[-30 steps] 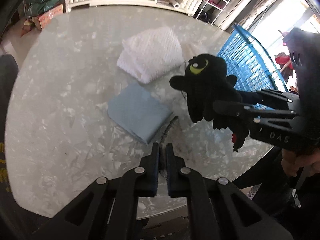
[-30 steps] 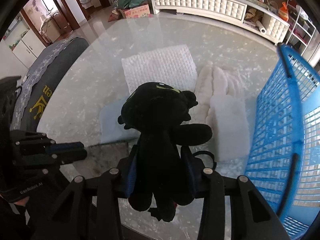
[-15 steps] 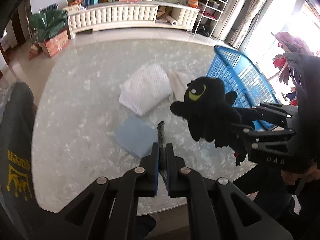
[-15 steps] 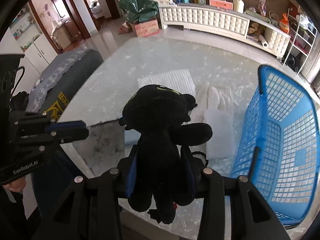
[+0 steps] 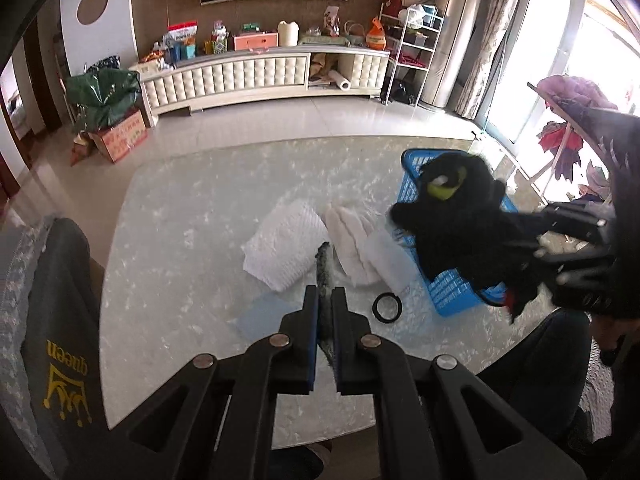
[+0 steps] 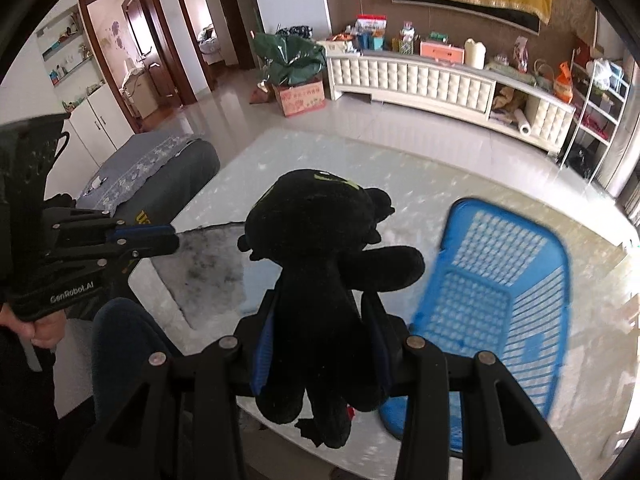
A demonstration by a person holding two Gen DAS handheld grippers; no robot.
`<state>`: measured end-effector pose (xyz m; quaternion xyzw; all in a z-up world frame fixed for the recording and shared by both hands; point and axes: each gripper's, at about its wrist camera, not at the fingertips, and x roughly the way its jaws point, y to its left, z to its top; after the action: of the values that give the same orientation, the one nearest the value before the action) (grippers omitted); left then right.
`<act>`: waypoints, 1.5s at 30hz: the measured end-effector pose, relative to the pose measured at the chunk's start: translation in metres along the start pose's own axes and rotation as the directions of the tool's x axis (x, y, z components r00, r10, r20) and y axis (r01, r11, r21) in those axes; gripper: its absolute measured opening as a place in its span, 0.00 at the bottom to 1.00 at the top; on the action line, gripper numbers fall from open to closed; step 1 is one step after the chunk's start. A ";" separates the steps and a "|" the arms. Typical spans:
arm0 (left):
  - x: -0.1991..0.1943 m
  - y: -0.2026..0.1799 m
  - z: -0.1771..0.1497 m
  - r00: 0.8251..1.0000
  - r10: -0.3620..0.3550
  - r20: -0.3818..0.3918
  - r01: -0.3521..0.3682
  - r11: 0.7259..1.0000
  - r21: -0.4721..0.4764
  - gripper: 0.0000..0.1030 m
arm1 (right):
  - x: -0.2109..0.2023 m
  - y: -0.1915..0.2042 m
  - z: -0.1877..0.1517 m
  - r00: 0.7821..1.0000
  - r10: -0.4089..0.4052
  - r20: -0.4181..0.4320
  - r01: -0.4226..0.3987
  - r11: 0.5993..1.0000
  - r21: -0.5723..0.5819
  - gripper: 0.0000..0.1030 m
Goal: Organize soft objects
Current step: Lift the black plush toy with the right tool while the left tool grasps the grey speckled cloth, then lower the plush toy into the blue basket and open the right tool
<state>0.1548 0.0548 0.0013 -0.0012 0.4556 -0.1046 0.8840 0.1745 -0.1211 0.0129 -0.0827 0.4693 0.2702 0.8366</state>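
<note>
My right gripper (image 6: 320, 320) is shut on a black plush toy (image 6: 320, 240) with green eyes, gripping it round the body. In the left wrist view the toy (image 5: 460, 216) hangs over the blue plastic basket (image 5: 452, 292), held up by the right gripper (image 5: 560, 240). My left gripper (image 5: 325, 296) is shut on a thin grey cloth (image 5: 324, 268), seen edge-on between the pads. From the right wrist the grey cloth (image 6: 208, 264) hangs flat from the left gripper (image 6: 160, 238), well above the glass table (image 5: 180, 240).
On the table lie a white knitted cloth (image 5: 284, 248), a cream fluffy cloth (image 5: 352, 240), a light blue cloth (image 5: 264, 312) and a black ring (image 5: 387, 307). The basket (image 6: 500, 280) stands at the table's right. A dark chair back (image 5: 60, 320) rises at the left edge.
Both grippers have risen well above the table. The grey cloth has come up off the surface with the left gripper. The plush toy has moved over the basket.
</note>
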 end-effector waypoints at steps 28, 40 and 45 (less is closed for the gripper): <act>0.037 -0.001 0.002 0.996 0.032 -0.084 -0.034 0.999 -0.032 0.05 | 0.078 -0.070 -0.048 0.976 -0.103 -0.190 0.072 0.984 -0.162 0.38; 0.052 -0.003 0.006 0.994 0.019 -0.104 -0.021 1.000 -0.023 0.05 | 0.083 -0.081 -0.053 0.964 -0.106 -0.243 0.073 0.987 -0.144 0.38; 0.058 -0.002 0.005 0.994 0.007 -0.107 -0.010 1.000 -0.022 0.05 | 0.088 -0.093 -0.061 0.951 -0.148 -0.272 0.115 0.984 -0.136 0.38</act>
<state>0.1911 0.0412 -0.0417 -0.0036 0.5036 -0.0955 0.8587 0.2152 -0.1903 -0.1043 -0.2006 0.5598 0.2267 0.7714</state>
